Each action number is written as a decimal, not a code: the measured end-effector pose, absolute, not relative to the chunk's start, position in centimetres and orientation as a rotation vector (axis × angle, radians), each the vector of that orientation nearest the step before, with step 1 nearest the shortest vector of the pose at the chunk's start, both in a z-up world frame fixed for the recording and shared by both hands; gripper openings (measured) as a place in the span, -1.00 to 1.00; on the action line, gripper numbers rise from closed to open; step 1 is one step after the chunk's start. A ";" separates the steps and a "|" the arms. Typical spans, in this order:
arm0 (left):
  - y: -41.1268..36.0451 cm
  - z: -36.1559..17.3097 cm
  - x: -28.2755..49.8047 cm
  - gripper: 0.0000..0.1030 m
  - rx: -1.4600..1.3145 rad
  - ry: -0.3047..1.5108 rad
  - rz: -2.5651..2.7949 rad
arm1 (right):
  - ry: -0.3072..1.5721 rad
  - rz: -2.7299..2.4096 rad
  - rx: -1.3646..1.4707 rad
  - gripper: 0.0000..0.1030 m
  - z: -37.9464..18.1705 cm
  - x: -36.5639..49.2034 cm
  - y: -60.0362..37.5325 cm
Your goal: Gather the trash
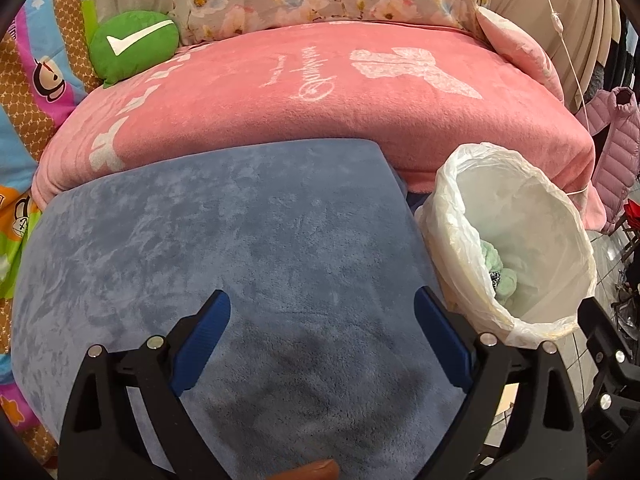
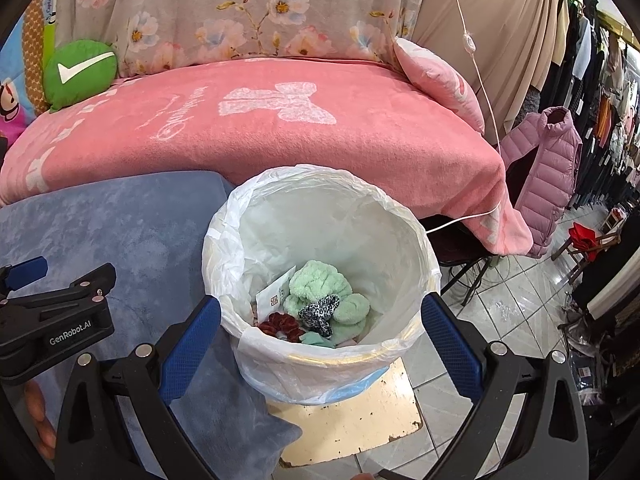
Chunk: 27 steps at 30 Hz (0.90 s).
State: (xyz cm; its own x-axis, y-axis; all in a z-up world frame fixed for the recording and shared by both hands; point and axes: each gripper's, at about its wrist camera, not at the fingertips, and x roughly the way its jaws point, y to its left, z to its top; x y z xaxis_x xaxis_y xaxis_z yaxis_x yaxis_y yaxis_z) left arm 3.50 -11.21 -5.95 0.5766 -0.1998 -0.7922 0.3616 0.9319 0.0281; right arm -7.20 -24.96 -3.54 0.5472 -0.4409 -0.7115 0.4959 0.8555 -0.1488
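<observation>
A white-lined trash bin (image 2: pixel 320 208) stands on a worn stool beside the blue blanket. Inside it lie a mint-green fluffy cloth (image 2: pixel 320 284), a leopard-print scrunchie (image 2: pixel 320 312), a dark red scrunchie (image 2: pixel 280 326) and a white paper packet (image 2: pixel 274 294). My right gripper (image 2: pixel 320 340) hovers open over the bin's near rim, with nothing between its fingers. My left gripper (image 1: pixel 322 336) is open and empty above the blue blanket (image 1: pixel 224 232); the bin (image 1: pixel 516 184) is at its right. The left gripper's black body (image 2: pixel 60 316) shows at the left edge of the right wrist view.
A pink blanket (image 1: pixel 320 104) covers the sofa behind, with a green check-mark cushion (image 1: pixel 134 46) at back left and a pink pillow (image 2: pixel 436 76) at back right. A pink puffer jacket (image 2: pixel 548 168), a white cord (image 2: pixel 480 88) and clothes racks stand right over tiled floor.
</observation>
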 end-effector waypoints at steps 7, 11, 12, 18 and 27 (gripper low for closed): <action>-11.5 -6.0 3.3 0.72 0.204 0.899 -0.328 | 0.831 -0.559 0.072 0.87 -3.8 -7.2 -25.4; -11.6 -6.0 3.2 0.72 0.209 0.896 -0.327 | 0.835 -0.556 0.067 0.87 -3.9 -7.1 -25.4; -11.6 -6.0 3.2 0.72 0.208 0.897 -0.327 | 0.836 -0.556 0.066 0.87 -4.0 -7.1 -25.3; -11.5 -6.1 3.2 0.72 0.204 0.902 -0.319 | 0.842 -0.553 0.060 0.87 -4.1 -6.9 -25.2; -11.2 -6.3 3.2 0.72 0.202 0.907 -0.312 | 0.847 -0.552 0.058 0.87 -4.4 -6.8 -24.9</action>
State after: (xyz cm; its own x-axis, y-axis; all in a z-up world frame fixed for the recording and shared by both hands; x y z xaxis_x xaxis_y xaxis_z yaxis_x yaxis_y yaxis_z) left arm 3.22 -11.22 -6.30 0.5755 -0.1796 -0.7978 0.3485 0.9364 0.0406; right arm -6.84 -24.91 -4.35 0.5314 -0.4400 -0.7239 0.4847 0.8588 -0.1662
